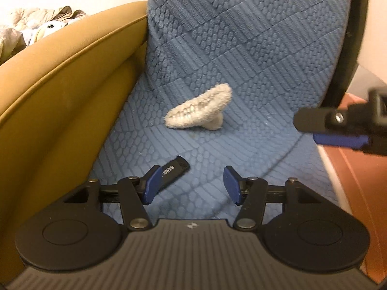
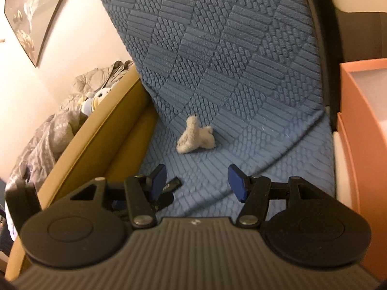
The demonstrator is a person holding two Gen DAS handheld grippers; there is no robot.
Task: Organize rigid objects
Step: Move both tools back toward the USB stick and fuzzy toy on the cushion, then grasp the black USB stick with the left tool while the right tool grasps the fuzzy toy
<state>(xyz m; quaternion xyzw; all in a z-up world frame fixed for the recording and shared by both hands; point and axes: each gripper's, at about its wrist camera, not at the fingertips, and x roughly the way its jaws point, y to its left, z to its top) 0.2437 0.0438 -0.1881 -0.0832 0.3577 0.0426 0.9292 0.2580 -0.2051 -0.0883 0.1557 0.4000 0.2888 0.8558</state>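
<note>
- the blue textured cushion [image 1: 241, 145] covers the seat and backrest of a chair, and it carries the only loose things in view: a small black usb stick [image 1: 175, 166] and a fuzzy off-white knitted piece [image 1: 198, 113].
- the usb stick lies flat near the front left part of the seat, close to the tan padded side [image 1: 60, 101] of the chair. it is the one rigid item here, so i judge it to be what the task wants picked up.
- the knitted piece sits further back, near the middle of the seat where it meets the backrest, well apart from the stick. it looks soft and is likely not a target.
- an orange open box [image 2: 358, 111] stands just beside the right edge of the seat; that may be where rigid items are meant to go, though nothing shows inside it.
- the left gripper [image 1: 191, 184] points down at the front of the seat, its blue pads apart and nothing between them. the stick shows just beyond its left pad [image 1: 152, 184], partly hidden by it; whether they touch i cannot tell.
- the right gripper [image 2: 202, 182] hangs over the same front part of the seat, jaws likewise apart and empty. in the left wrist view it reaches in from the right edge.
- both claws aim at the seat rather than the box, which suggests an approach to the stick, with the left one nearer.
</note>
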